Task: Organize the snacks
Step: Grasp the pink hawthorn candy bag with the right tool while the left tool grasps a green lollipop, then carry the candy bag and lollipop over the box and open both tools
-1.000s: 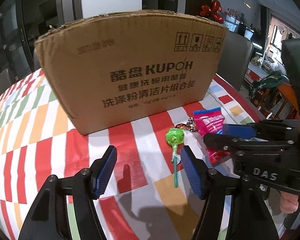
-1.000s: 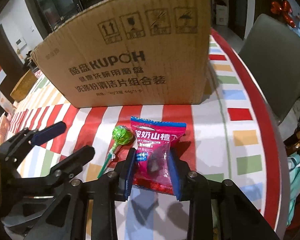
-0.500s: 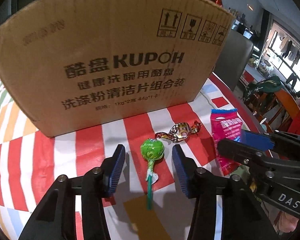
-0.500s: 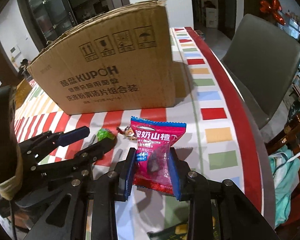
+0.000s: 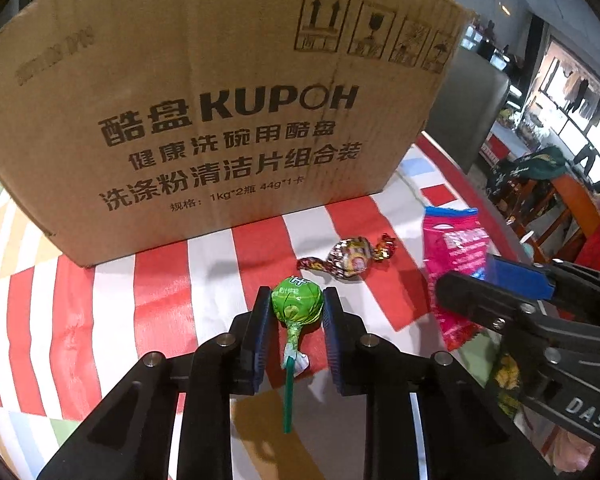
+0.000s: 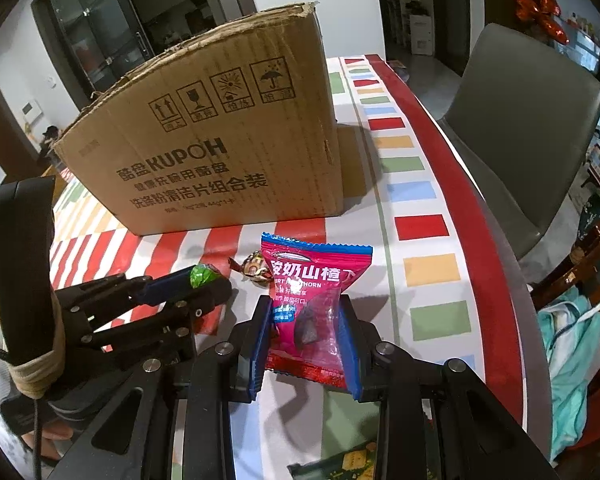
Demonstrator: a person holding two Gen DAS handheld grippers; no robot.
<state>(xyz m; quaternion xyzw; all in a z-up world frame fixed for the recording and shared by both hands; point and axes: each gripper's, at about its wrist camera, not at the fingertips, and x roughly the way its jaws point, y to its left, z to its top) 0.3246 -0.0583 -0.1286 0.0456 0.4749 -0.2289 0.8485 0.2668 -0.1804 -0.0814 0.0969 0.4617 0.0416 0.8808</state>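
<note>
A green lollipop (image 5: 297, 304) lies on the striped tablecloth (image 5: 160, 300) with its stick pointing toward me. My left gripper (image 5: 296, 294) has its jaws closing tight on the wrapped head, both blue pads pressing its sides. From the right wrist view the left gripper (image 6: 206, 280) sits low at the left with the lollipop (image 6: 202, 275) showing at its tips. My right gripper (image 6: 305, 308) is shut on a pink hawthorn snack packet (image 6: 312, 276), which sticks up past the pads. That packet (image 5: 456, 240) and the right gripper (image 5: 466, 276) appear at the right of the left wrist view.
A foil-wrapped candy (image 5: 350, 258) lies between lollipop and packet. A large open cardboard box (image 5: 204, 100) stands just behind the snacks. A grey chair (image 6: 520, 128) is past the table's right edge, with a teal garment (image 6: 568, 344) below. A green packet (image 6: 340, 464) lies near me.
My left gripper moved forward over the lollipop and its jaws came together on the head. The right gripper kept its hold on the pink packet and shifted slightly.
</note>
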